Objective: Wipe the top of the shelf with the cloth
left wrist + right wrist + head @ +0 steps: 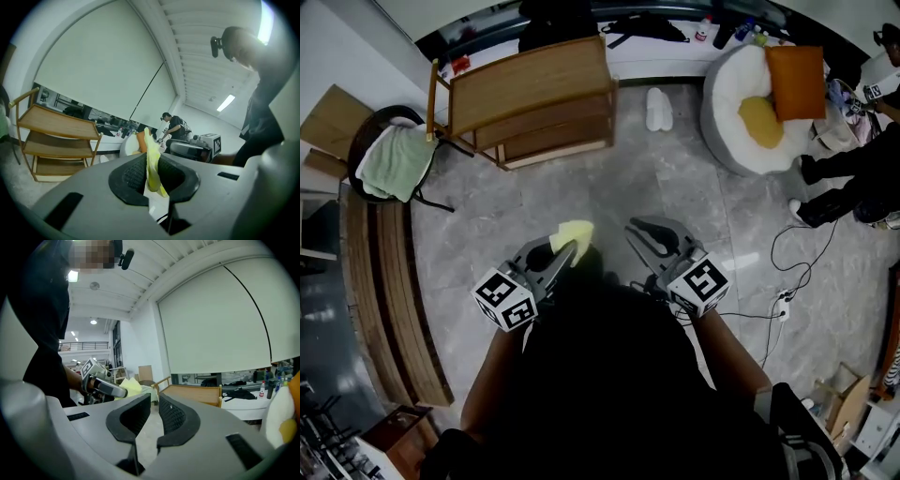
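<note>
Shelf [530,89]: wooden, three tiers, set against the far wall ahead of me. Its long front edge faces me, and it is well apart from both grippers.

Floor [675,187]: grey tile. I count an open stretch running from my position to the shelf's front edge.

Slatted bench [384,281]: wooden, curving along my left side and bounding that edge.

Round white seat [741,103]: it carries orange cushions and sits off the shelf's right end. A strip of floor between them holds white slippers [658,108].

Chair [394,159]: draped with a green towel, just beside the shelf's left end.

Left gripper [567,251]: low in front of me, jaws clamped on the cloth.

Right gripper [639,231]: beside the left one, jaws a narrow gap apart with nothing between them.

Cloth [574,232]: yellow, pinched edge-up in the left jaws and poking past their tips, not on the shelf.
</note>
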{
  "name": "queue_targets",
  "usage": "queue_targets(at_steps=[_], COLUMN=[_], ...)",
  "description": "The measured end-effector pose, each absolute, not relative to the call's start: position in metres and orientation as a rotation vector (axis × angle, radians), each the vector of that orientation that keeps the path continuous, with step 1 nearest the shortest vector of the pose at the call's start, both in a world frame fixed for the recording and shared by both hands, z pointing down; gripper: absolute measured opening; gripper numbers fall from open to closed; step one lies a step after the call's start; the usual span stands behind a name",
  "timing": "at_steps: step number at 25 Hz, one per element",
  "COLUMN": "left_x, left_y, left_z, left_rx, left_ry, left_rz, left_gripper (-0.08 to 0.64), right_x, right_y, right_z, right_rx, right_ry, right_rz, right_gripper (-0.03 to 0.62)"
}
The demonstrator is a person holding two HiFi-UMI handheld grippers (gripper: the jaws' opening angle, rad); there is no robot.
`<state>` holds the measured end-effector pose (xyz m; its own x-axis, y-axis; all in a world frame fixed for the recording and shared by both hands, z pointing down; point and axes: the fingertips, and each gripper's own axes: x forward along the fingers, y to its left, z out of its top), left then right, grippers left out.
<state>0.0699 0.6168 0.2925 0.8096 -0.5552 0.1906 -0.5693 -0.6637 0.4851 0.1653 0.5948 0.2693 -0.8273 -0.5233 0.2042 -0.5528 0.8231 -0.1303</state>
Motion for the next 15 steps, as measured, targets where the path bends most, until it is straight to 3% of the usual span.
queue_targets(at_steps=[15], left_x=[0.03], left_y=[0.447], left_z=[0.29], left_rx=[2.476], left_ry=[-0.813], left_rz=[-0.098], left_gripper=[0.034], right_x=[0.145], right_y=[0.412], right_z=[0.276], right_rx=[0.891], right_ry=[-2.692], right_rz=[0.351], right_gripper=[0.043])
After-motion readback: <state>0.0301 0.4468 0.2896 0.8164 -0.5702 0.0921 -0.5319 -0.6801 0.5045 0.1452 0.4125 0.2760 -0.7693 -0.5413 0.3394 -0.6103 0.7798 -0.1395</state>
